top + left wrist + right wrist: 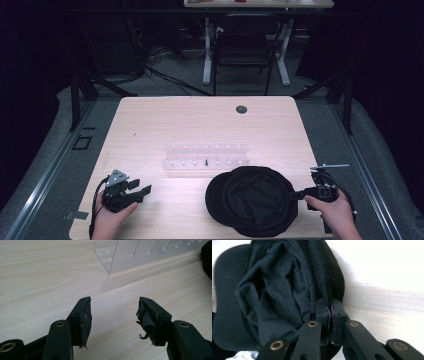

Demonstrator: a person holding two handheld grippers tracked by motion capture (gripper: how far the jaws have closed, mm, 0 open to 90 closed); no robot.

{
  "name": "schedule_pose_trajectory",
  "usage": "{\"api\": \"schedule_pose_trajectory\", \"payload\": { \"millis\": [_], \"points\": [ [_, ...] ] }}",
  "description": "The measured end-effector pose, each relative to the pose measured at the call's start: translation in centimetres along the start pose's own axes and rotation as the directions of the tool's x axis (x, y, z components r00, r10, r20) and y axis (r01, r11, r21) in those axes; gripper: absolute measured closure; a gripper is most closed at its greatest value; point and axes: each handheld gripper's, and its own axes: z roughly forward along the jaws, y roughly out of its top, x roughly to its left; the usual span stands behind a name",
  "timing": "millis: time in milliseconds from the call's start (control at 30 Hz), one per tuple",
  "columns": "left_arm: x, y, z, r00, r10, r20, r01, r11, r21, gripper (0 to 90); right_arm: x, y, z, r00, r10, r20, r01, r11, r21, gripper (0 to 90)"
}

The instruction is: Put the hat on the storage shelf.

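Cap upside down at near right of counter, in front of clear rack. Right hand-held gripper clamped on cap's edge. Left hand-held gripper agape over bare wood, well apart from cap.

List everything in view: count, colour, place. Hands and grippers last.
cap: 1, black, upside down on table front right
rack: 1, clear plastic, table centre
table: 1, light wood, fills the middle
grommet: 1, dark, table far edge
chair: 1, black, behind table
left hand: 1, front left corner
right hand: 1, front right corner
left gripper: 1, black, fingers apart, nothing between
right gripper: 1, black, fingers shut on cap rim
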Motion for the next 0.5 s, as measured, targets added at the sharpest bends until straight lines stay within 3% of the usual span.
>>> {"api": "schedule_pose_trajectory", "payload": {
  "millis": [233, 300, 400, 433, 500],
  "points": [
    [0.0, 0.0, 0.1, 1.0, 0.004, 0.001, -0.004, 1.0, 0.005, 44.6, 0.7, 0.1, -1.5, 0.9977, -0.011, -0.068, 0.009, 0.9997, -0.023, 87.0],
    [0.0, 0.0, 0.1, 1.0, 0.004, 0.002, -0.004, 1.0, 0.006, 44.6, 0.9, 0.1, -1.7, 0.9969, 0.004, -0.078, -0.007, 0.9992, -0.04, 87.0],
    [0.0, 0.0, 0.1, 1.0, 0.004, 0.002, -0.004, 1.0, 0.009, 44.6, 1.1, 0.1, -1.8, 0.9964, 0.01, -0.084, -0.014, 0.9986, -0.05, 87.0],
    [0.0, 0.0, 0.1, 1.0, 0.005, 0.003, -0.005, 1.0, 0.009, 44.6, 1.2, 0.2, -2.2, 0.998, -0.008, -0.063, 0.006, 0.9996, -0.026, 87.0],
    [0.0, 0.0, 0.1, 1.0, 0.005, 0.003, -0.005, 1.0, 0.008, 44.5, 1.5, 0.2, -2.4, 0.9945, 0.009, -0.104, -0.014, 0.9991, -0.041, 87.2]
  ]
}}
